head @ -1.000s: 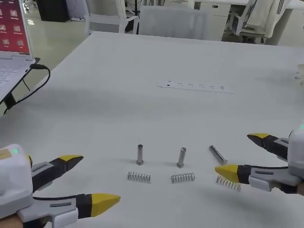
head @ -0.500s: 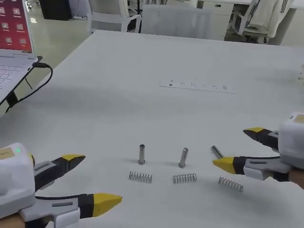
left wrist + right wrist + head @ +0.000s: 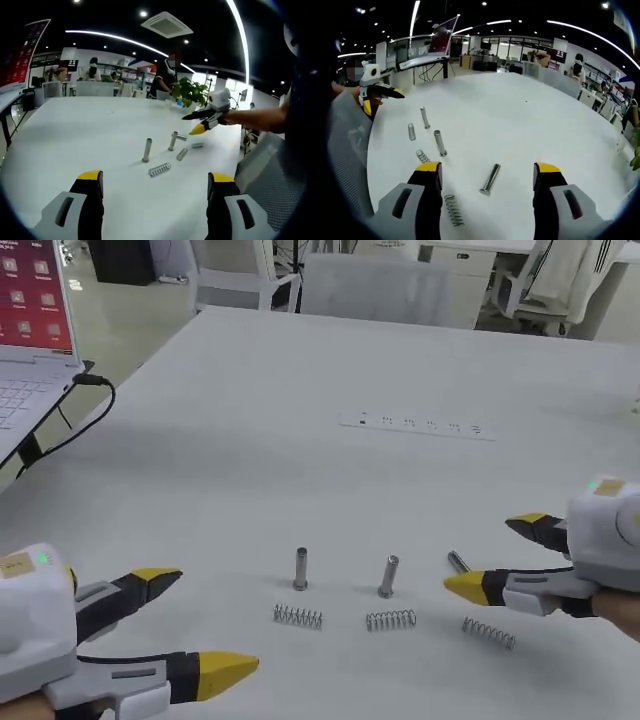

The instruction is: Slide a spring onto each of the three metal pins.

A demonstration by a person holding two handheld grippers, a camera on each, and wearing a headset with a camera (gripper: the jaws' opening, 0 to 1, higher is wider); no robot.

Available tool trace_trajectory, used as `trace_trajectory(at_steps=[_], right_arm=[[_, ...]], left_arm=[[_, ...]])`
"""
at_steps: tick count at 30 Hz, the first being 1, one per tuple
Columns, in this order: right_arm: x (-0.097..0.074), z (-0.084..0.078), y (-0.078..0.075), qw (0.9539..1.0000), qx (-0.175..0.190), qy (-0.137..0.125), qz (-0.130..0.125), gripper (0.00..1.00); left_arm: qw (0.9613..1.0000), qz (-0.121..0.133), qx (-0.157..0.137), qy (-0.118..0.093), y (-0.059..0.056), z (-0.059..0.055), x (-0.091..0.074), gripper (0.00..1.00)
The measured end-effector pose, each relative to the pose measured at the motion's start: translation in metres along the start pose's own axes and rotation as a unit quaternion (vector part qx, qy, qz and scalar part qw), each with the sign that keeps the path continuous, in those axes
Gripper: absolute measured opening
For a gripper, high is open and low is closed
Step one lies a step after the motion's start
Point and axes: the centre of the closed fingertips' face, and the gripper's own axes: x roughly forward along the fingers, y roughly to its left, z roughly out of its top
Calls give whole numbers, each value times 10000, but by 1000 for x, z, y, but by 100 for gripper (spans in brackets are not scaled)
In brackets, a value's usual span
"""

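Two metal pins stand upright on the white table, the left pin (image 3: pixel 301 568) (image 3: pixel 147 150) (image 3: pixel 424 117) and the middle pin (image 3: pixel 388 576) (image 3: pixel 173 141) (image 3: pixel 440 142). A third pin (image 3: pixel 458 561) (image 3: pixel 490 179) lies flat at the right. In front of each pin lies a spring: left (image 3: pixel 298 616), middle (image 3: pixel 390 620), right (image 3: pixel 489 633) (image 3: pixel 453 210). My right gripper (image 3: pixel 490 555) (image 3: pixel 487 167) hangs open just over the lying pin, its jaws to either side of it. At the near left, well short of the pins, my left gripper (image 3: pixel 200 625) (image 3: pixel 155 176) is open and holds nothing.
A laptop (image 3: pixel 25 330) with a black cable (image 3: pixel 70 430) sits at the table's left edge. A white power strip (image 3: pixel 418 425) lies across the middle of the table. Chairs stand beyond the far edge.
My right gripper has edged left, closer over the lying pin. The left gripper, the pins and the springs have stayed put; the head view has tilted a little.
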Motion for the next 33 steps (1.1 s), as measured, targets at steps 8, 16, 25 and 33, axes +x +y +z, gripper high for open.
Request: trace_trajectory(at_steps=[8,16,25,33], right_arm=[[5,0,-4,9999,27,106,-46,71],[14,-2,-9,9995,106,277,-101,66],[20,-8,-15,9980,300,499,-227,53],[26,-12,-18,9962,453,691,-285,40]], left_arm=[[10000,1,10,9,-1,0,0,82],[10000,-5,6,15,-1,0,0,82],[10000,-4,9,19,-1,0,1,81],[10000,3,-4,0,0,-1,1,81]])
